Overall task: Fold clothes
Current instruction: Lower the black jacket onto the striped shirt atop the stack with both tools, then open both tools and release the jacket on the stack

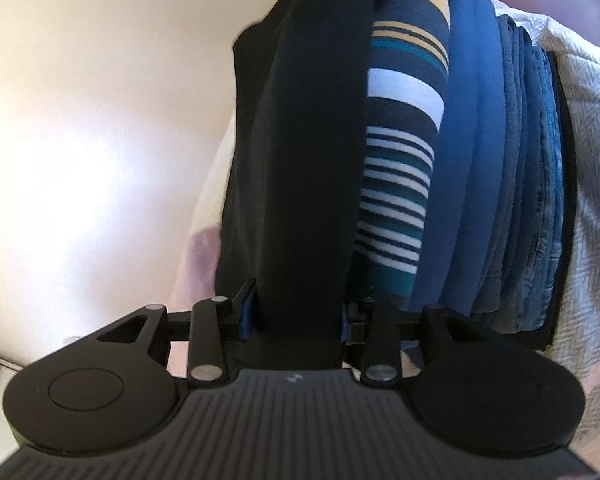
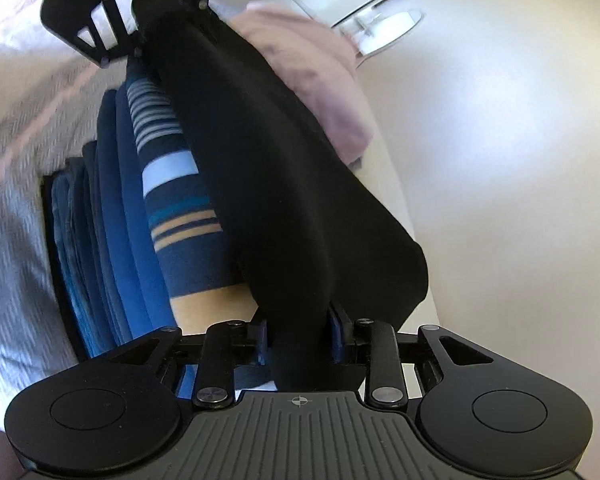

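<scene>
A folded black garment (image 1: 308,152) runs between both grippers. My left gripper (image 1: 298,318) is shut on one end of it. My right gripper (image 2: 298,338) is shut on the other end (image 2: 276,184). The left gripper also shows at the top of the right wrist view (image 2: 156,0), clamped on the black cloth. Beside the black garment is a stack of folded clothes: a striped navy, white, teal and tan piece (image 1: 404,120), blue pieces (image 1: 468,140) and grey and denim ones (image 1: 532,184). The black garment lies against the striped piece.
The stack rests on a white herringbone bedspread (image 1: 588,152). A pale pink cloth (image 2: 320,76) lies beyond the black garment. A plain cream wall (image 1: 100,120) fills one side, with a white fixture (image 2: 384,28) on it.
</scene>
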{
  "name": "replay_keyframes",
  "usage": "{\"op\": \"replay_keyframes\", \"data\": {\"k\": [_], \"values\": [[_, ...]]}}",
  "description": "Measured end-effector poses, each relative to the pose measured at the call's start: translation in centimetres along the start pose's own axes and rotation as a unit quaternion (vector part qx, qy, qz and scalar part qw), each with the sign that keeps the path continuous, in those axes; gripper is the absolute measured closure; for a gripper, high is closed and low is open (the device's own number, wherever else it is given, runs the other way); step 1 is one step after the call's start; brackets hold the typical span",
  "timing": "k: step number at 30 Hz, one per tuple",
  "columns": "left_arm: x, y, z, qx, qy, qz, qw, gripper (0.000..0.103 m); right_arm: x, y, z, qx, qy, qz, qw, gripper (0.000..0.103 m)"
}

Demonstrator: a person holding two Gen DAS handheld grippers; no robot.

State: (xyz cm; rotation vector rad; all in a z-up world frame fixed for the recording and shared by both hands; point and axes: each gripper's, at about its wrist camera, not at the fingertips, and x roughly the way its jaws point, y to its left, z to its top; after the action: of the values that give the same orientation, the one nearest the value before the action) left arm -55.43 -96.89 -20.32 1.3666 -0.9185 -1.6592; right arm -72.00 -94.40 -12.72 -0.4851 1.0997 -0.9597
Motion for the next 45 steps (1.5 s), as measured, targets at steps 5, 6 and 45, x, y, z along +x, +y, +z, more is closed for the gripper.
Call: {"op": "replay_keyframes", "data": {"k": [5,6,45], "values": [[0.0,0.6,0.0,0.008,-0.002,0.008,0.9999,0.066,0.1,0.5,0.1,-0.018,0.019,-0.005,1.000,0.074],[-0.1,0.9,-0.1,0.008,-0.002,0.008,0.9999,0.066,0.0,0.4,0.1,-0.019,0.020,-0.006,1.000,0.074],[0.0,10.7,0.6,-0.272,0.011,-0.129,0.9536,0.080,2.8,-11.8,-0.8,0.325,0.007,0.124,0.937,0.043]]}}
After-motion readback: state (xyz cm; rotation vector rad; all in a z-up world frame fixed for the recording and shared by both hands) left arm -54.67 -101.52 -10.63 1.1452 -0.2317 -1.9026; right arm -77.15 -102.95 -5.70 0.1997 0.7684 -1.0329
